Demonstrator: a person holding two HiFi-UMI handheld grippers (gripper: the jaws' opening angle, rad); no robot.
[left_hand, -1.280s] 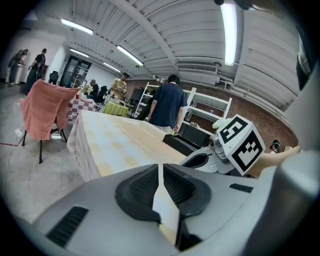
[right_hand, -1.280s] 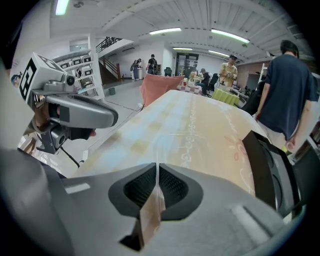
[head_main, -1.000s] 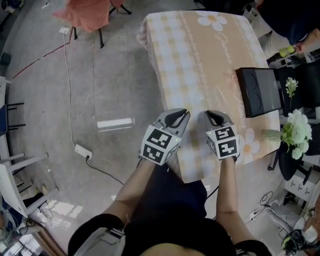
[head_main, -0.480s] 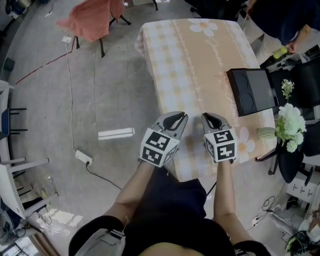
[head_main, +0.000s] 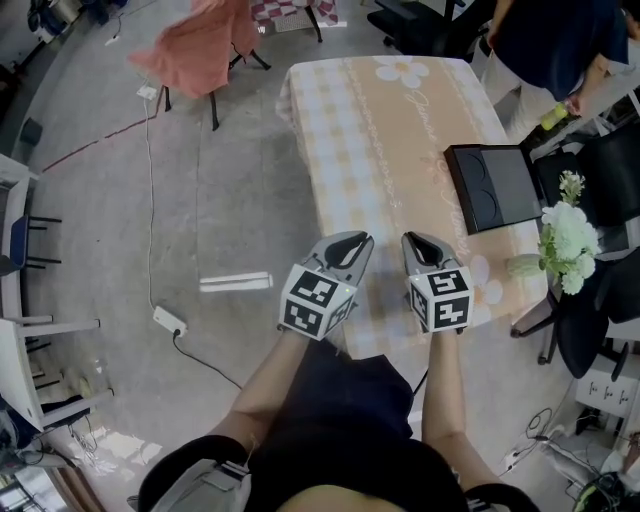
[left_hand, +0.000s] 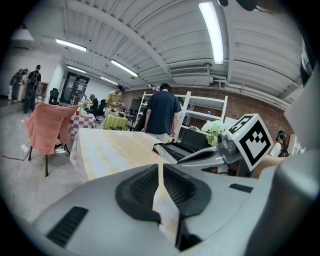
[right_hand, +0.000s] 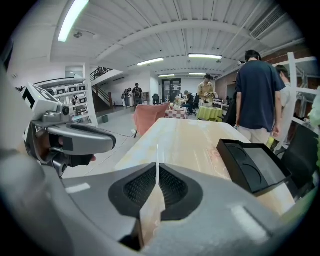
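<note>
Left tool (head_main: 350, 242) and right tool (head_main: 416, 243) both closed, empty, over counter (head_main: 370, 140), just short of black tray (head_main: 497, 186). Tray looks stiff and light; grip at rim.

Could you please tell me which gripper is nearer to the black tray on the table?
Right. The right gripper is over the near end of the table, short of the black tray and to its left; the left gripper is even farther left.
</note>
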